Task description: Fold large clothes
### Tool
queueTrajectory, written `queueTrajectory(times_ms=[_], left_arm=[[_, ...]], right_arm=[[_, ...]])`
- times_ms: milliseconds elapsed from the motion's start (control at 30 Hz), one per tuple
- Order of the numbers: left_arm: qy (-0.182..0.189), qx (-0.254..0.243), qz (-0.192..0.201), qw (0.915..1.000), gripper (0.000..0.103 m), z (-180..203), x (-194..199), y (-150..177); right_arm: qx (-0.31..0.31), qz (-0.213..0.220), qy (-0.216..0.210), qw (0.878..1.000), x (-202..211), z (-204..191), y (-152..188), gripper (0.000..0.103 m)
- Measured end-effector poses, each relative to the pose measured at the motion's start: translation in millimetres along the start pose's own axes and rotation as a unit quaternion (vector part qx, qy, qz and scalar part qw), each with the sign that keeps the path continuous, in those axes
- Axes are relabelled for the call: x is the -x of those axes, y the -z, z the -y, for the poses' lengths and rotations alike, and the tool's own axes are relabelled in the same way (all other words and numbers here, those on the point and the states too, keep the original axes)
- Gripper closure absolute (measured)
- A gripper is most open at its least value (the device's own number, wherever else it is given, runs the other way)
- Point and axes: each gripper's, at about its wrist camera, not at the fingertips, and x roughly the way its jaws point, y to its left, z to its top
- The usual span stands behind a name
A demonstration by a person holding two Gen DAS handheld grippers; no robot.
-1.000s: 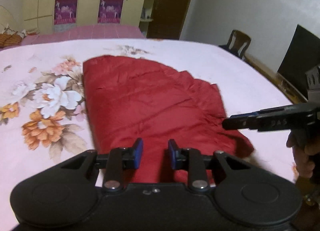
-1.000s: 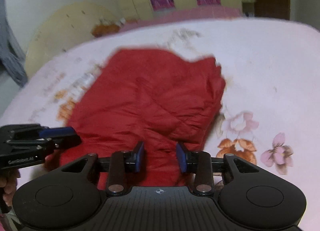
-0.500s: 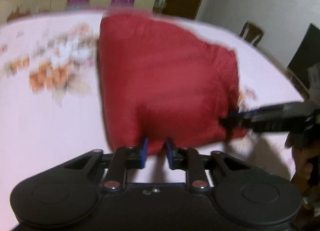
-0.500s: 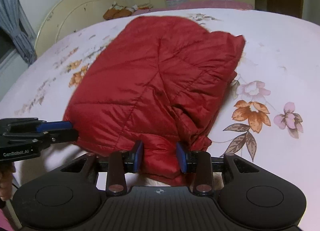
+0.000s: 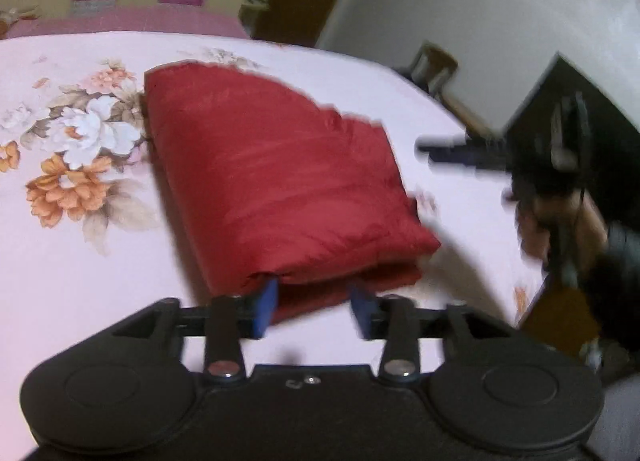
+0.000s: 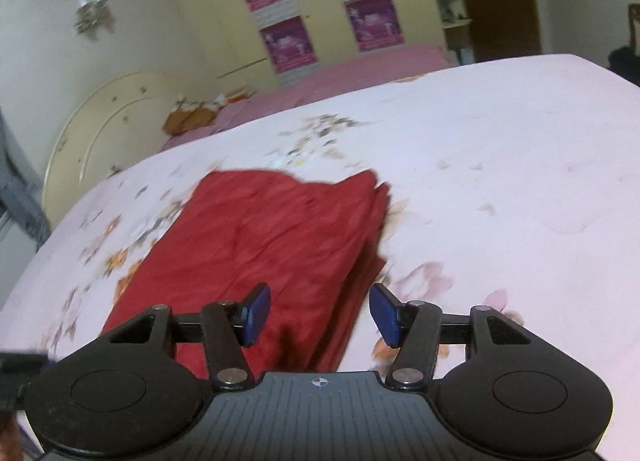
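A red quilted jacket (image 5: 272,185) lies folded into a thick stack on the pink floral bed sheet (image 5: 68,261). My left gripper (image 5: 314,309) is open, its blue pads either side of the stack's near edge. In the right wrist view the jacket (image 6: 256,245) lies ahead on the bed, and my right gripper (image 6: 320,315) is open and empty, raised above its near end. The right gripper (image 5: 460,151) also shows blurred at the right of the left wrist view, off the jacket.
A cream round headboard (image 6: 104,129) stands at the left. Yellow wardrobes with purple posters (image 6: 320,9) line the far wall. A wooden chair (image 5: 434,65) and a dark screen (image 5: 568,109) stand beyond the bed's right edge.
Both grippers have opened and let go of the jacket's near edge. The right gripper has lifted up and away. The folded jacket now rests on the bed.
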Motion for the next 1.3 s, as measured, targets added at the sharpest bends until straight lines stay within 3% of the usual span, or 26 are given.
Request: queueTrajectory(times_ms=[67,167,267,400,500,600,767,900,1100,1133,1167,1233,1300], left_arm=[[-0.013,0.003,-0.006,0.9999,0.057,-10,11,6],[-0.047,0.062,0.031,0.9965,0.057,-33,21,6],[-0.086,0.100,0.068,0.9890,0.058,-37,-3,-16],[-0.094,0.127,0.099,0.9825,0.059,-35,-41,-50],[-0.105,0.112,0.096,0.9834,0.059,-28,-58,-65],[-0.128,0.095,0.079,0.9840,0.059,-23,-73,-71],[-0.150,0.072,0.058,0.9844,0.057,-25,-86,-65],[-0.156,0.065,0.049,0.9844,0.056,-27,-96,-59],[-0.153,0.073,0.048,0.9843,0.058,-26,-84,-61],[-0.151,0.081,0.061,0.9832,0.056,-27,-74,-61],[-0.150,0.086,0.074,0.9822,0.046,-28,-66,-61],[-0.151,0.094,0.093,0.9797,0.039,-33,-56,-62],[-0.143,0.104,0.096,0.9796,0.040,-43,-57,-67]], right_arm=[[0.004,0.006,0.002,1.000,2,2,-5,0.048],[0.003,0.000,-0.001,1.000,1,5,-7,0.064],[0.001,-0.003,-0.001,1.000,-9,5,-7,0.064],[-0.001,0.000,-0.006,1.000,-26,-1,-16,0.064],[0.027,0.005,-0.006,1.000,-33,-10,-25,0.072],[0.040,0.002,0.000,0.999,-44,-12,-29,0.074],[0.038,-0.044,0.022,0.998,-78,-1,-21,0.078],[0.029,-0.078,0.028,0.996,-103,8,-2,0.078],[0.023,-0.071,0.031,0.997,-98,13,-7,0.077],[0.017,-0.057,0.032,0.998,-89,12,-8,0.077],[0.007,-0.039,0.028,0.999,-78,14,-11,0.076],[-0.012,-0.015,0.023,1.000,-62,23,-13,0.054],[-0.035,-0.007,0.020,0.999,-59,34,-15,0.050]])
